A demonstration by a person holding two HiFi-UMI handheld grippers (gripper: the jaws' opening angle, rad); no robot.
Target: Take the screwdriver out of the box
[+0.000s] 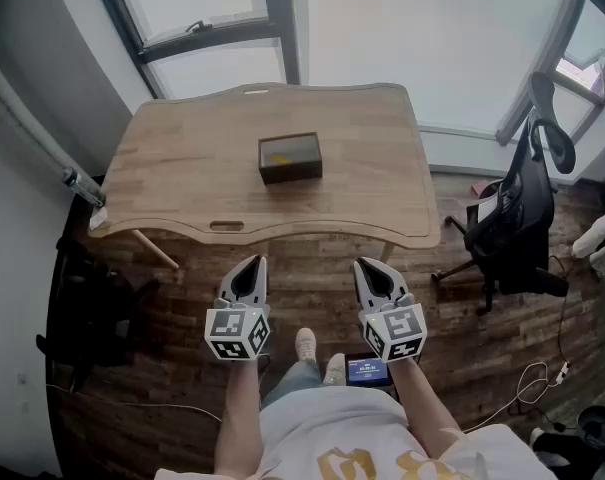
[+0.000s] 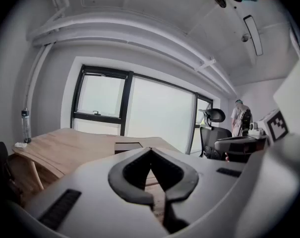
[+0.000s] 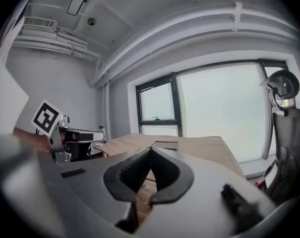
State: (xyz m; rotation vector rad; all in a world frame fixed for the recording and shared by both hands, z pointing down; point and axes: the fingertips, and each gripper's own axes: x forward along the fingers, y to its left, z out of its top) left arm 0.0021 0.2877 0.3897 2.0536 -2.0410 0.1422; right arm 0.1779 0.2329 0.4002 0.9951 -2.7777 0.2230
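A: Where to look for the box (image 1: 290,158)?
B: At the middle of the wooden table (image 1: 172,158), below the window, open at the top.

A: Anything inside?
B: Something yellow (image 1: 278,155) against the dark interior. Too small to call a screwdriver for certain.

A: And the tongs?
B: Held side by side over the floorboards, short of the table's near edge and well apart from the box. Left gripper (image 1: 254,261): clenched, tips pressed together on nothing. Right gripper (image 1: 365,264): likewise clamped on empty air. Both aimed toward the table, tipped slightly downward. Seen along either pair of jaws, box straight beyond the closed tips.

A: Around the table?
B: To the right, a black office chair (image 1: 522,208). At the table's left corner, a bottle (image 1: 82,184). Down by the shoes, a small lit screen (image 1: 367,371).
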